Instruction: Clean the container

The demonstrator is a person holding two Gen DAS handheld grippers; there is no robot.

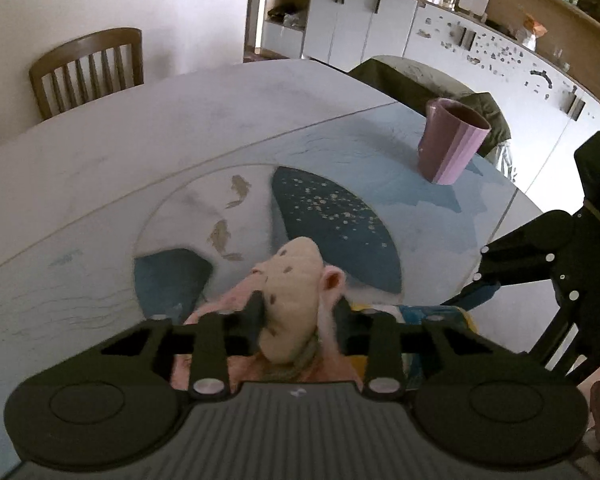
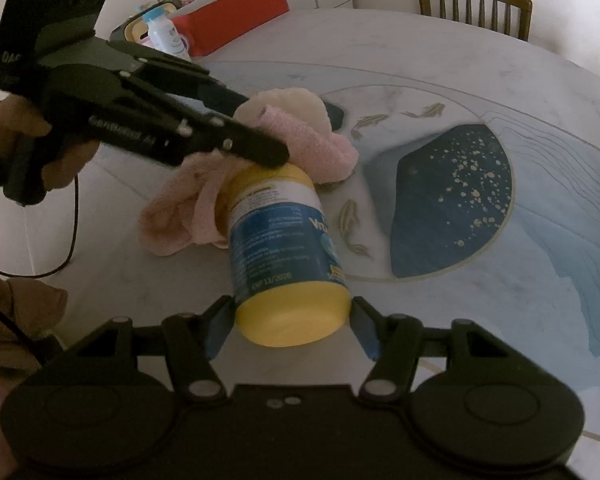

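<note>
Fish-patterned table (image 1: pixel 100 152) beside wooden chair (image 1: pixel 88 68), left hand-held gripper (image 1: pixel 298 308) pinching cloth (image 1: pixel 292 280), right hand-held gripper (image 2: pixel 292 324) clamping container (image 2: pixel 284 248)

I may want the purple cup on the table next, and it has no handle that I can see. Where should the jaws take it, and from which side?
Grip the purple cup across its ribbed side wall, about mid-height, coming in level from the near, open side of the table. It stands upright with its mouth open, and nothing crowds it there. A rim pinch from above would probably also work.
</note>
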